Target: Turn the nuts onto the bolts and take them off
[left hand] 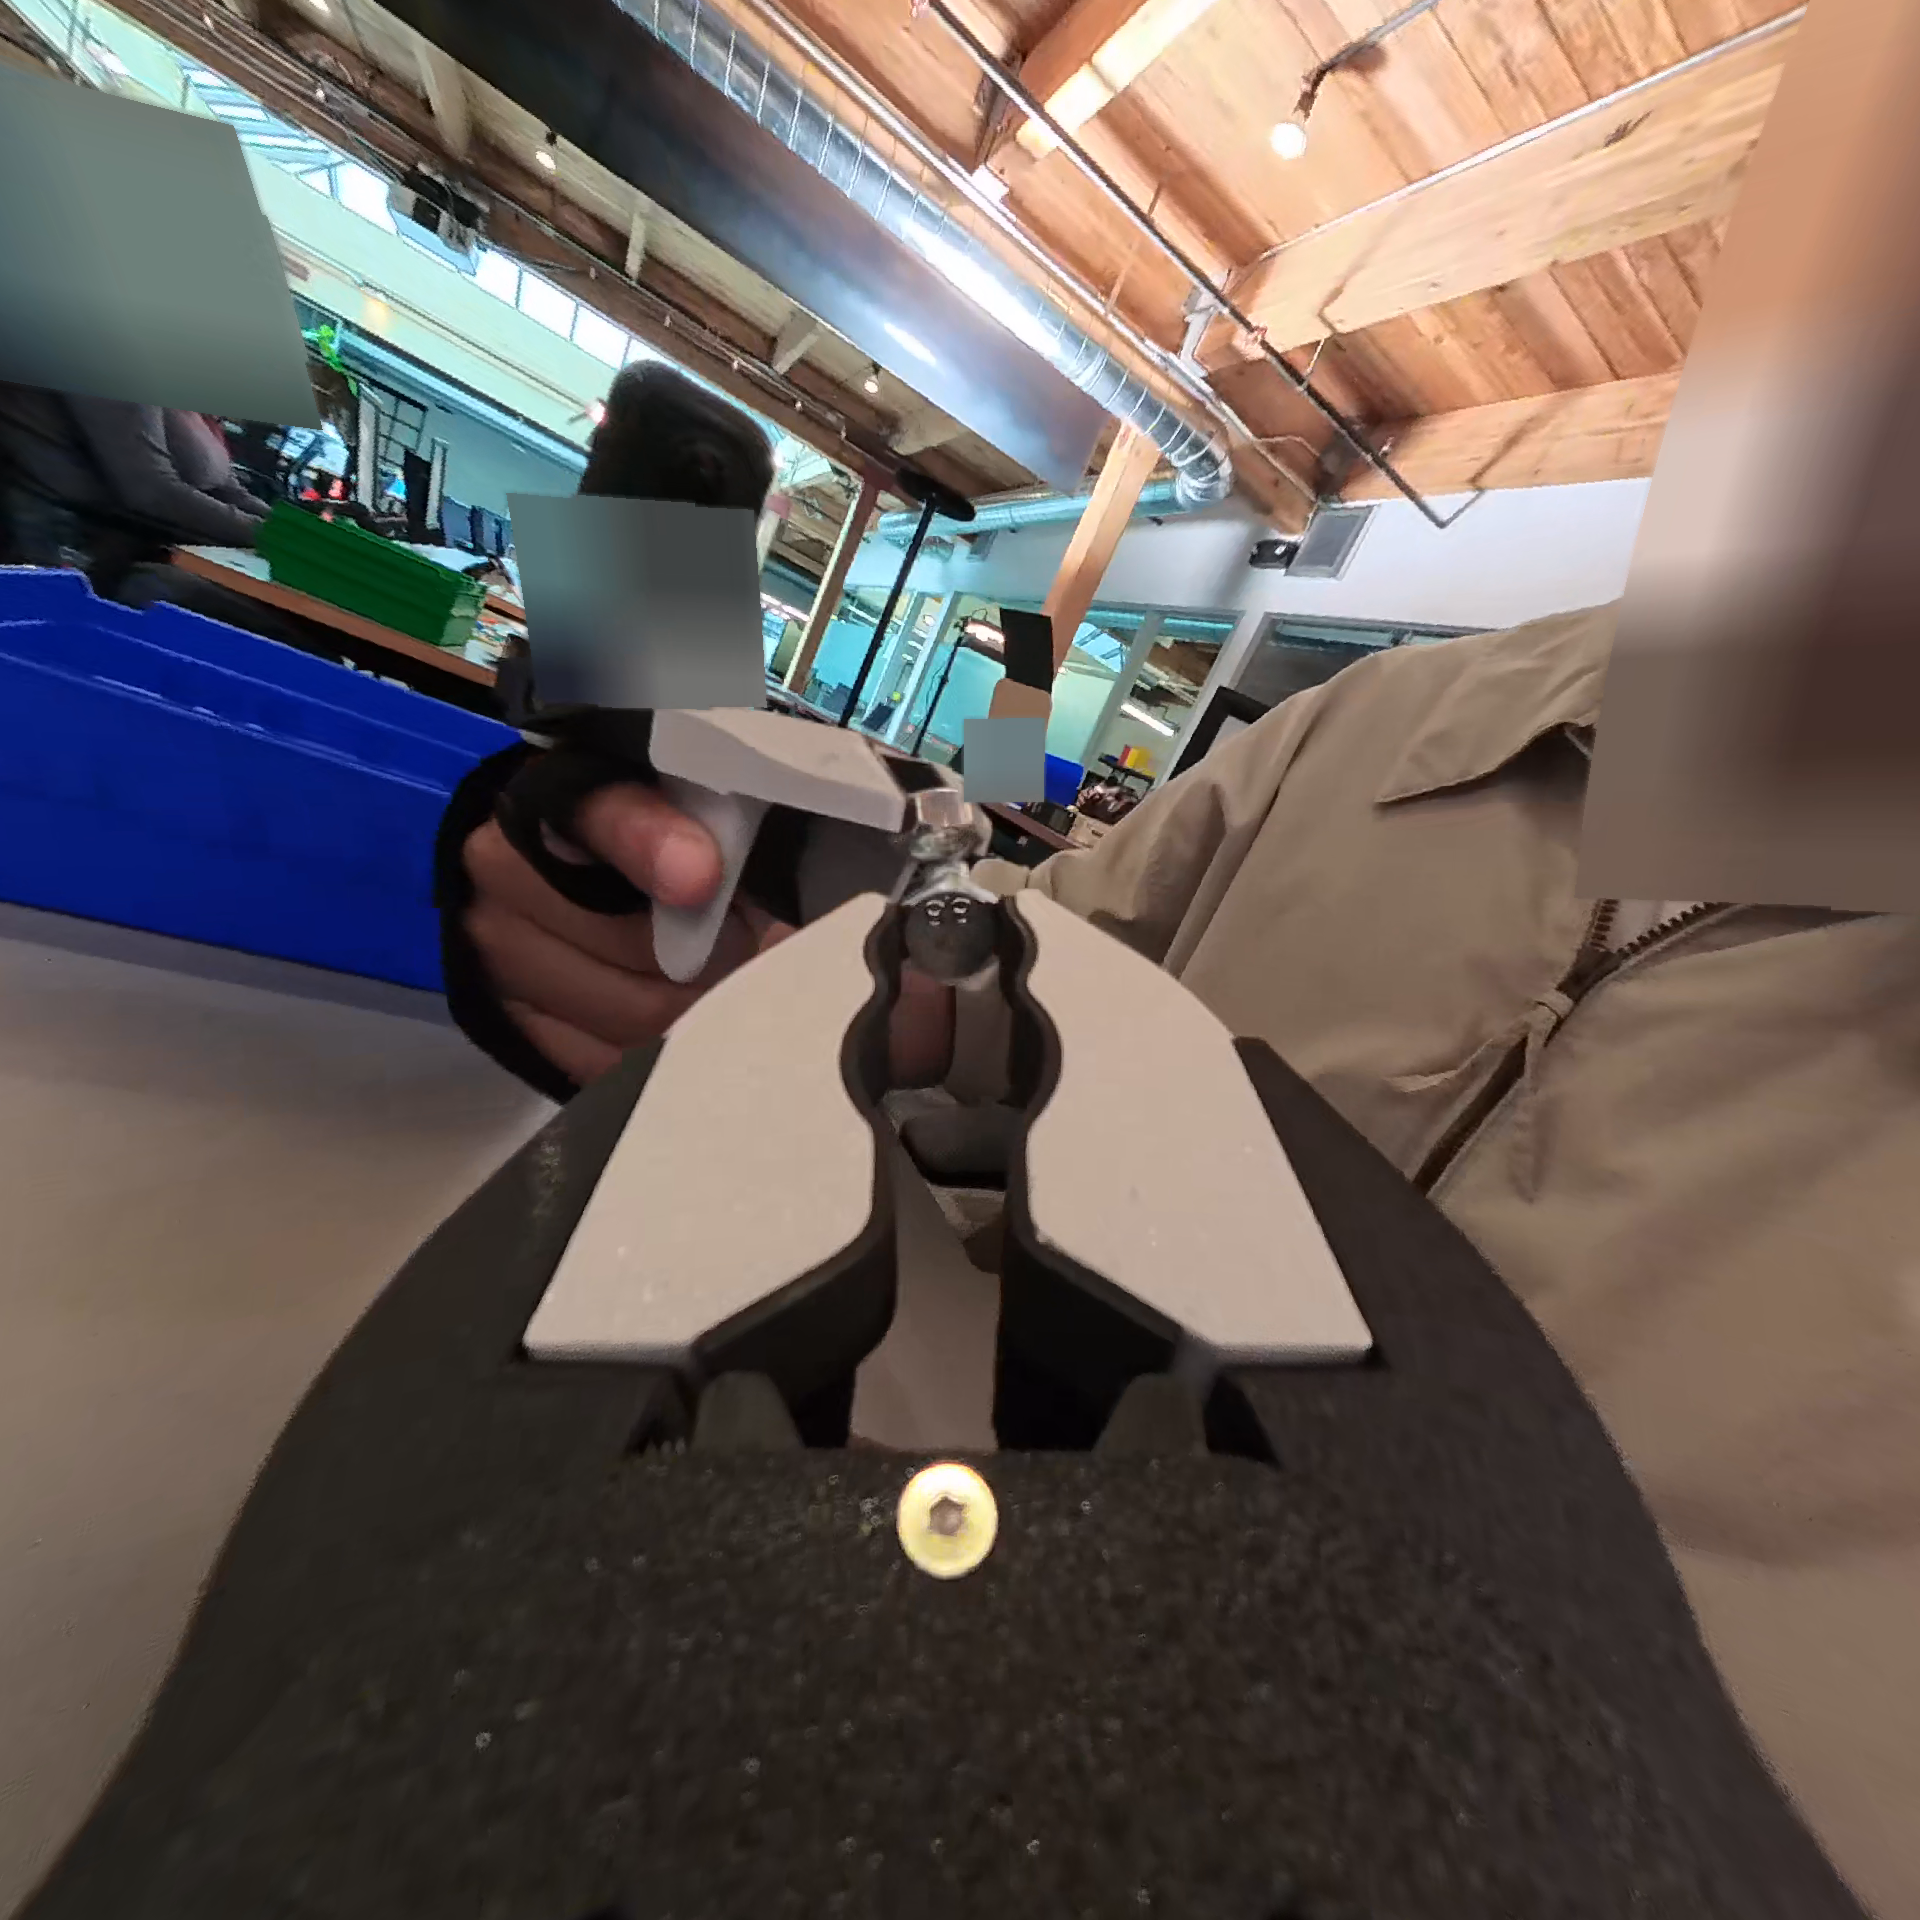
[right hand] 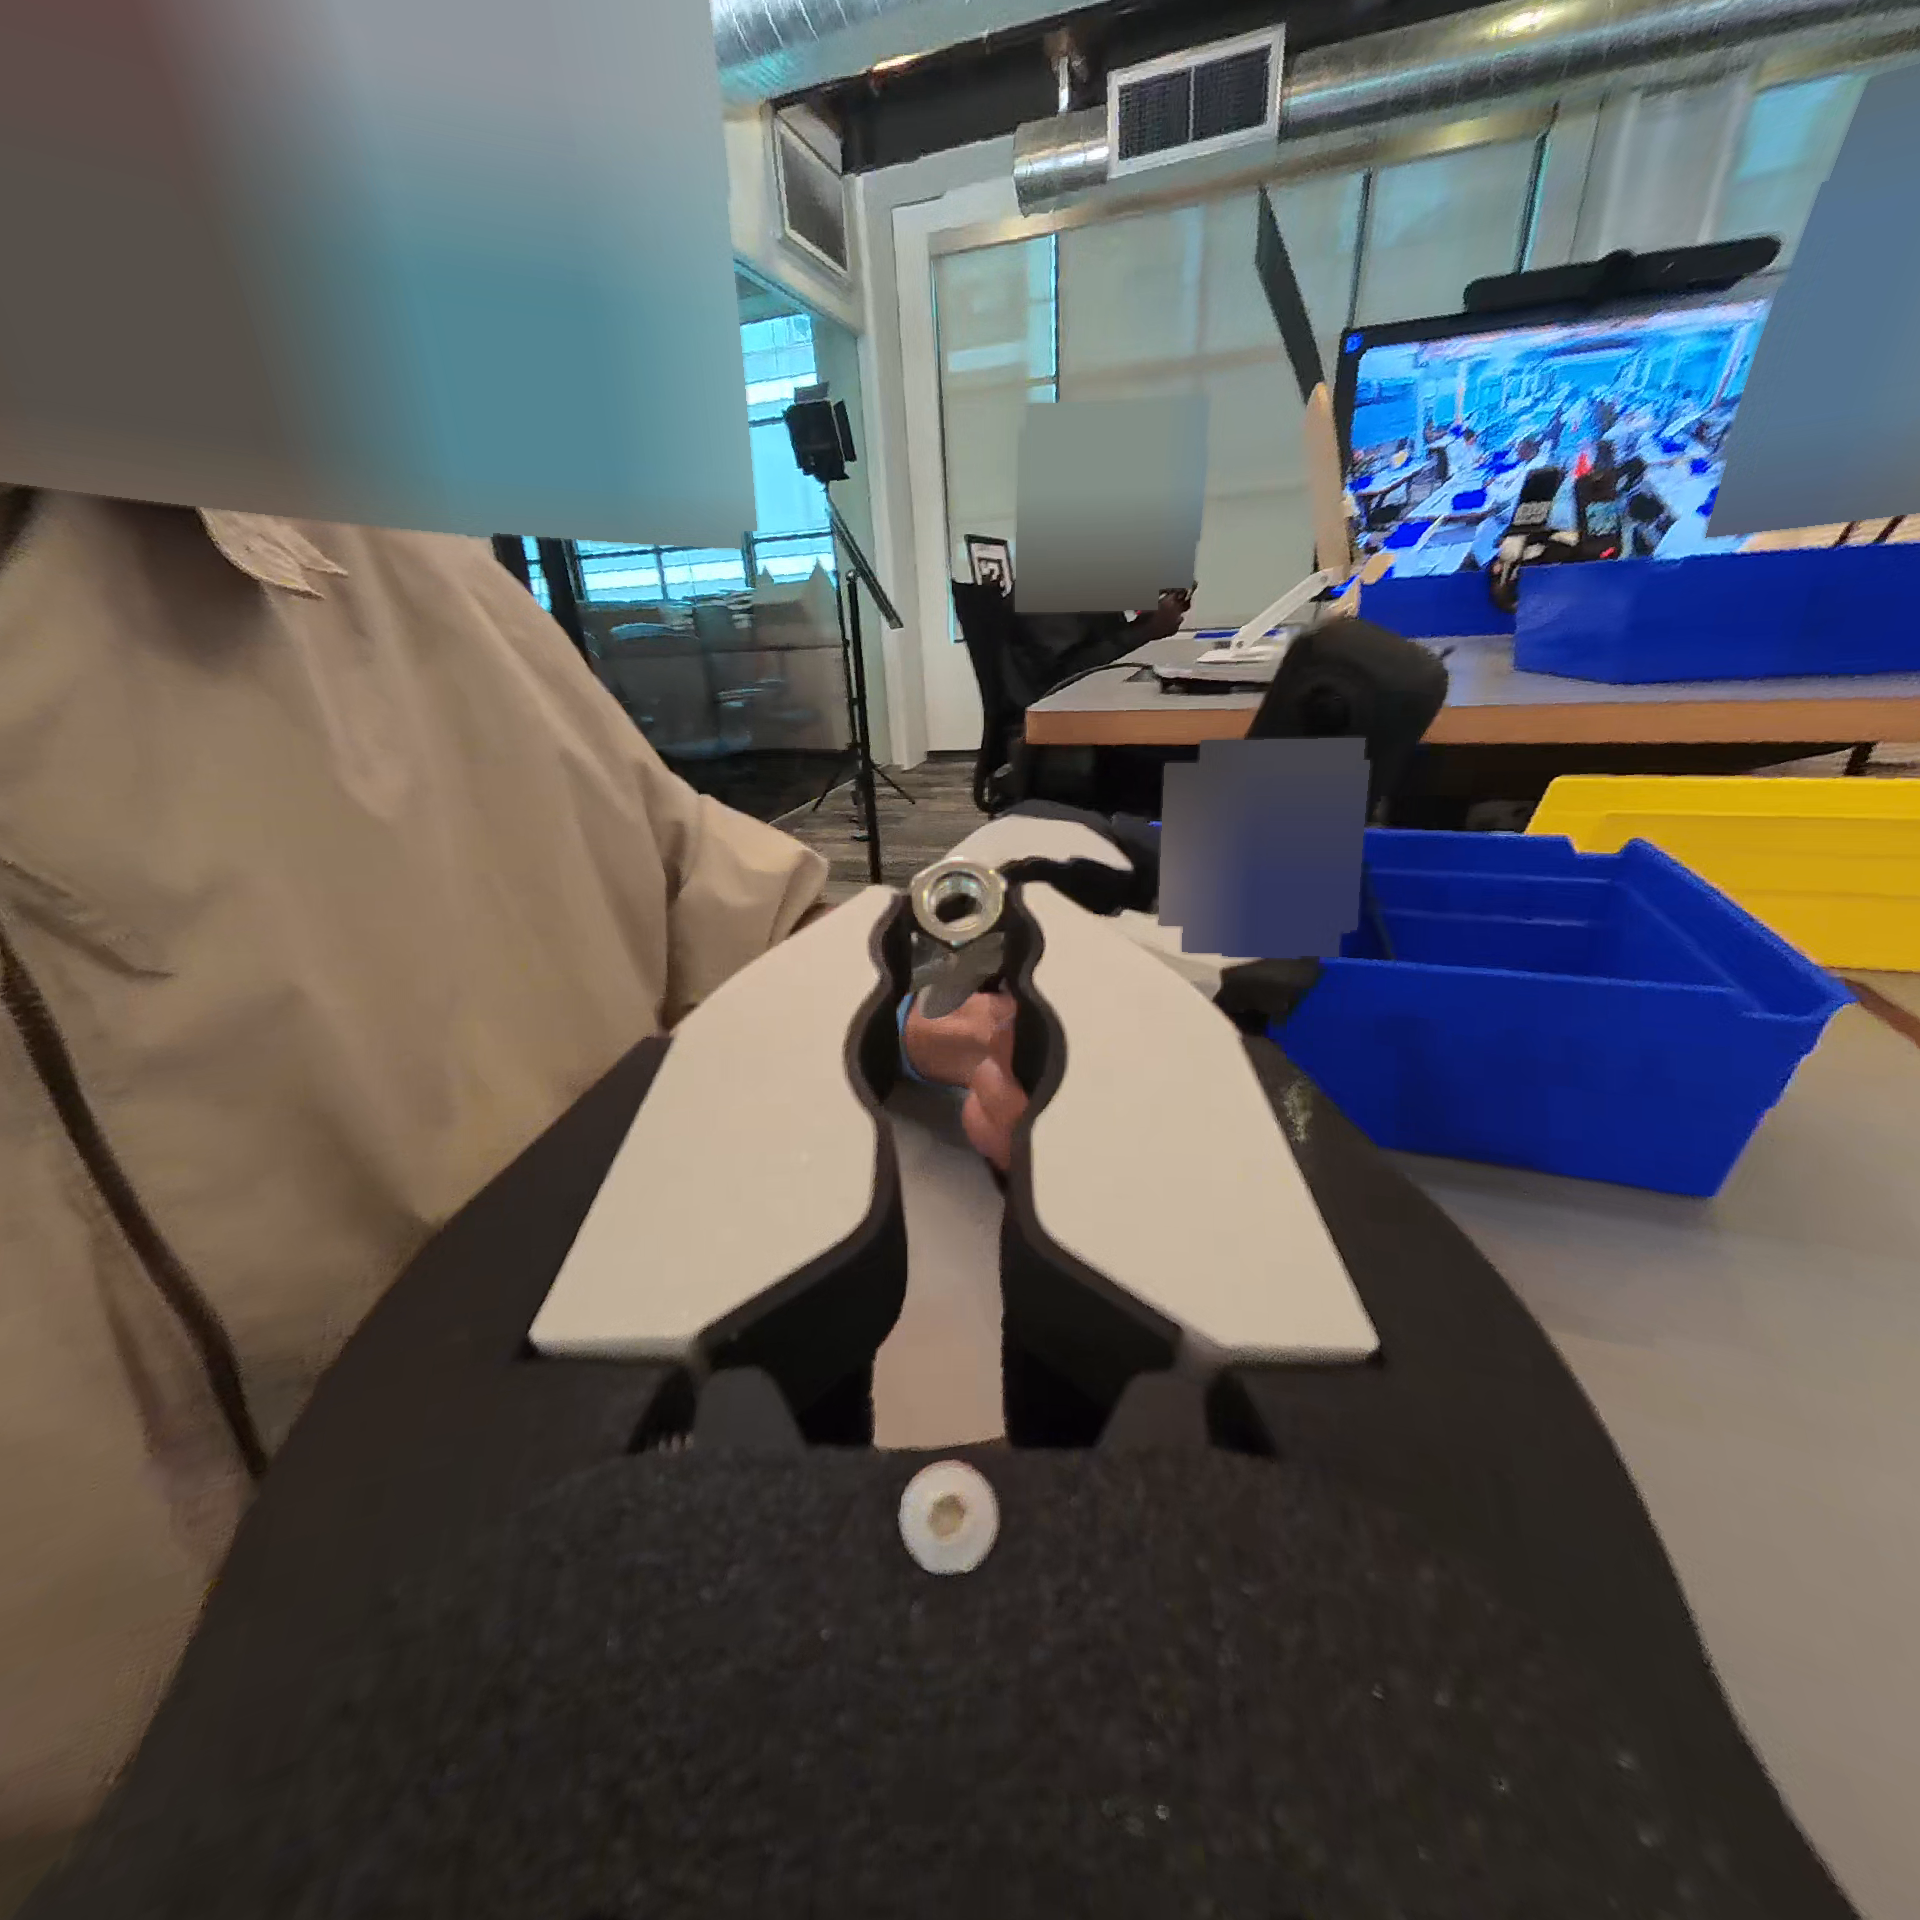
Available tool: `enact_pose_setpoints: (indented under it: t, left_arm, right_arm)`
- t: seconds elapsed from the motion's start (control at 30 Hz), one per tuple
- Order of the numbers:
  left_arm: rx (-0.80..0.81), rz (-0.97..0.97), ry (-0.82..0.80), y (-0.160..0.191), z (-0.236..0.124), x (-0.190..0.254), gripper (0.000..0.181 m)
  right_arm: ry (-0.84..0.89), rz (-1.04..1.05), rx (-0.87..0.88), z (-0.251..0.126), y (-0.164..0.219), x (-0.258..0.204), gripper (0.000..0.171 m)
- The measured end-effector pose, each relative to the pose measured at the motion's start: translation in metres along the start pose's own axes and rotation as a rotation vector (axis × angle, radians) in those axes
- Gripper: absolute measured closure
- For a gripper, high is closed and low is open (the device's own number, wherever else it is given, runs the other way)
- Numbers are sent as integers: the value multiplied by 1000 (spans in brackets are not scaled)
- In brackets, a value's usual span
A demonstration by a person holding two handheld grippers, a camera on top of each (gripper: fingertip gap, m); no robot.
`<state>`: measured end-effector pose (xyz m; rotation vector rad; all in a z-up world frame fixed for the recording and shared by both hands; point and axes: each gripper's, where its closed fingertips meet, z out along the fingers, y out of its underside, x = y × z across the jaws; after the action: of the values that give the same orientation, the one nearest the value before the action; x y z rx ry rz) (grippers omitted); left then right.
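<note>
In the left wrist view my left gripper (left hand: 943,920) is shut on the head of a silver bolt (left hand: 943,940). Its threaded shank points away and up. My right gripper (left hand: 914,812) comes in from the left, held by a hand (left hand: 582,925), and pinches a silver hex nut (left hand: 940,805) at the tip of the shank. In the right wrist view my right gripper (right hand: 956,906) is shut on the nut (right hand: 992,896), with its hole facing the camera. The bolt (right hand: 951,977) shows dark just beneath it. I cannot tell how far the nut is threaded on.
A blue bin (left hand: 208,779) stands on the grey table (left hand: 156,1299) to the left. Another blue bin (right hand: 1558,1018) and a yellow bin (right hand: 1745,862) stand on the other side. The person's beige jacket (left hand: 1455,935) is close behind both grippers. Only a small space, under 4 cm, lies between the two pairs of fingers.
</note>
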<state>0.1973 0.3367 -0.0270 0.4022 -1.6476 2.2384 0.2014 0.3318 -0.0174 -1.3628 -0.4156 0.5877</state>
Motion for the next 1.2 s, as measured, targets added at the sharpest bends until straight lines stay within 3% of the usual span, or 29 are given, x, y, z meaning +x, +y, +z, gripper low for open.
enact_pose_setpoints:
  t: [0.2, 0.3, 0.47, 0.87, 1.1, 1.2]
  left_arm:
    - [142, -77, 42, -14, -6, -3, 164]
    - [249, -130, 78, -28, -15, -3, 164]
    - [253, -170, 125, -24, -13, -1, 164]
    - [267, -283, 275, -20, -9, 8, 164]
    - [271, -329, 323, -19, -10, 9, 164]
    - [271, -297, 266, -20, -11, 3, 164]
  right_arm:
    - [206, -125, 194, -10, -39, 0, 154]
    - [350, -154, 219, -8, -28, 3, 154]
    - [434, -203, 280, 0, -20, 2, 154]
    - [414, -465, 144, 10, -18, -4, 154]
    - [359, -507, 111, 12, -17, -5, 153]
    - [365, -446, 111, 9, -16, 1, 154]
